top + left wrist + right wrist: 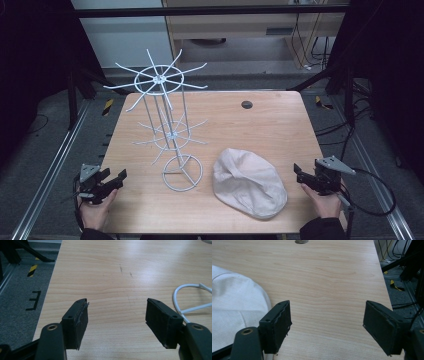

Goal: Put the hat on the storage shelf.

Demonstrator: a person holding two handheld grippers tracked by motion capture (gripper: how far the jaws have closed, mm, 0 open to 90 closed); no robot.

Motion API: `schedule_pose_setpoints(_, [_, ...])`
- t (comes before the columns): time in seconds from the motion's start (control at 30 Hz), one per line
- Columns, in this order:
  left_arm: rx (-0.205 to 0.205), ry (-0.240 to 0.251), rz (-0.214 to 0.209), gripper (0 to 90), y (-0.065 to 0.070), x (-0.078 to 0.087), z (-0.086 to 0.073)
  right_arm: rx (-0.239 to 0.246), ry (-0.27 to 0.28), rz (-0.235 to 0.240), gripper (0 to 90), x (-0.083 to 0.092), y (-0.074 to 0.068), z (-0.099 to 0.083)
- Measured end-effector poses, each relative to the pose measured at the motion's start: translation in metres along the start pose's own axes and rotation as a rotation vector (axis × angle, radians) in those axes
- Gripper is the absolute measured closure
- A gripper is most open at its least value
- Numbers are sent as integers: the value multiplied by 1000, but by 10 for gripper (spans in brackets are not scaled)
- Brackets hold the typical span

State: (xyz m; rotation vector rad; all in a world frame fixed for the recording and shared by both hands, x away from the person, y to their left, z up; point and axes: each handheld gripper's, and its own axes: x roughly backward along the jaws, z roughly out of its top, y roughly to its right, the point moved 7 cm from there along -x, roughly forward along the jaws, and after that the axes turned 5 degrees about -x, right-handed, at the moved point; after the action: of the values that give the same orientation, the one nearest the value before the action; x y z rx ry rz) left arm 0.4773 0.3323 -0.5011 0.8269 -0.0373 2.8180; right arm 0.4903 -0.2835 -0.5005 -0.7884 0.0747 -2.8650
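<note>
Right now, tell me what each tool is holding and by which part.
Nothing is held. The left tool and right tool both stand open over the wooden table, apart from the beige fabric cap.

A white wire rack (167, 125) stands upright left of the table's (270, 125) middle, a tall stem on a round ring base, with two tiers of spokes fanning outward, the upper tier wider. Just right of its base lies a cream flat cap (247, 182), crown up, slightly rumpled, apart from the ring.
</note>
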Motion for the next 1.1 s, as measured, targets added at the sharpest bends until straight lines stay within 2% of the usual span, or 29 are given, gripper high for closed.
schedule_pose_setpoints(0.07, [-1,-1,1,353,0,0,0,4,-3,2,232,1,-1,0])
schedule_pose_setpoints(0.17, [-6,-7,-3,353,1,1,-1,37,-18,-1,255,2,-5,1])
schedule_pose_setpoints(0.43, [-29,-18,-11,338,3,0,-1,45,-9,26,273,11,-11,11])
schedule_pose_setpoints(0.63, [-46,-33,-12,324,5,-2,-2,83,-8,72,329,23,-27,22])
schedule_pose_setpoints(0.7, [-47,-34,-11,324,5,-3,-2,85,-6,81,330,24,-30,23])
schedule_pose_setpoints(0.93, [-50,-46,-16,321,5,-4,-3,115,-24,145,353,36,-52,36])
schedule_pose_setpoints(1.1, [-59,-55,-15,319,6,-5,-4,126,-38,171,352,42,-62,40])
